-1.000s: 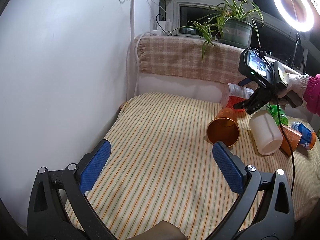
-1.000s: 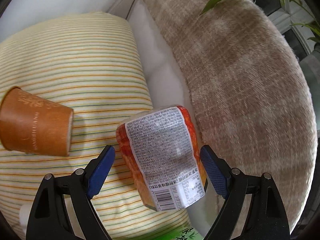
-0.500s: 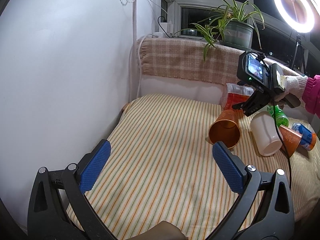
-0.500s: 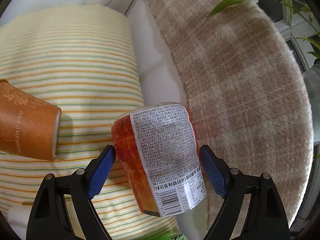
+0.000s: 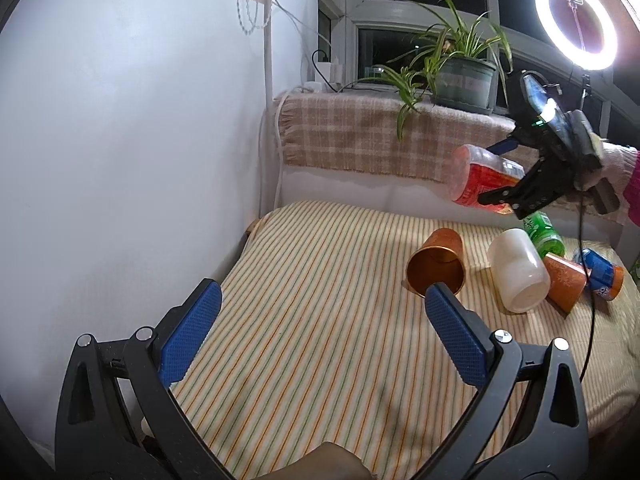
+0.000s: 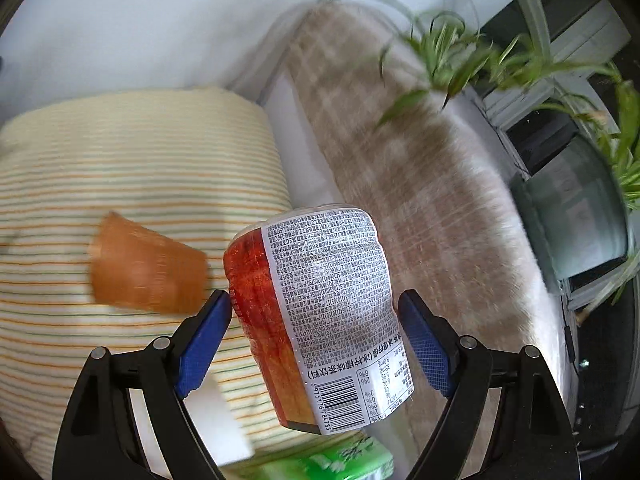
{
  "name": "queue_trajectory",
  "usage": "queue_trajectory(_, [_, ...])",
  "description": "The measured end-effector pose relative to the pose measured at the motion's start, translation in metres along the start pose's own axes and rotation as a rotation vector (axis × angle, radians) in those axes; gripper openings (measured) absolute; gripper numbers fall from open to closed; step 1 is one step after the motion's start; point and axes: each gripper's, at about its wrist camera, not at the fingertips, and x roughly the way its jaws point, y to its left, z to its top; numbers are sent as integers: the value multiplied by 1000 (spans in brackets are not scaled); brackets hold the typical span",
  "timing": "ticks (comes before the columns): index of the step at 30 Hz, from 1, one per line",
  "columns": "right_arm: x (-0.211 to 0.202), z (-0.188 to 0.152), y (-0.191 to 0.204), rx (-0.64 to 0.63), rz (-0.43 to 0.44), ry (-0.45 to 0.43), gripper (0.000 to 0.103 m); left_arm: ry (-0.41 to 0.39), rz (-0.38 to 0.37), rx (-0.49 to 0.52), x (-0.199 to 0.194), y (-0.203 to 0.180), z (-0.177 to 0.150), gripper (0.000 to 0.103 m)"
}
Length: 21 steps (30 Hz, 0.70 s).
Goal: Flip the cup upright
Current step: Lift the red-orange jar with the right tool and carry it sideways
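Observation:
My right gripper (image 6: 314, 312) is shut on a red plastic cup (image 6: 316, 312) with a white printed label and holds it in the air, tilted on its side. In the left wrist view that cup (image 5: 478, 178) hangs above the back of the striped cloth (image 5: 320, 300), held by the right gripper (image 5: 504, 168). My left gripper (image 5: 316, 320) is open and empty, low over the front of the cloth.
A copper cup (image 5: 438, 266), a white cup (image 5: 518, 276), a small orange cup (image 5: 564, 282), a green bottle (image 5: 542, 232) and a blue can (image 5: 600, 276) lie on their sides at the right. A potted plant (image 5: 460, 76) stands on the plaid-covered sill. A white wall is at the left.
My right gripper has closed on the red cup and lifted it off the cloth, swinging it upward. The left gripper has stayed about where it was.

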Motion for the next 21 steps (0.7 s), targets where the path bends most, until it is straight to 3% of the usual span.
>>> queue_trajectory(10, [-105, -38, 54, -16, 94, -91, 85, -22, -39, 37, -30, -12, -5, 103])
queue_trajectory(15, [-132, -59, 87, -39, 136, -80, 85, -20, -66, 52, -41, -23, -12, 103])
queue_trajectory(21, [-132, -85, 123, -38, 184, -38, 85, 1, -89, 75, -46, -34, -18, 103])
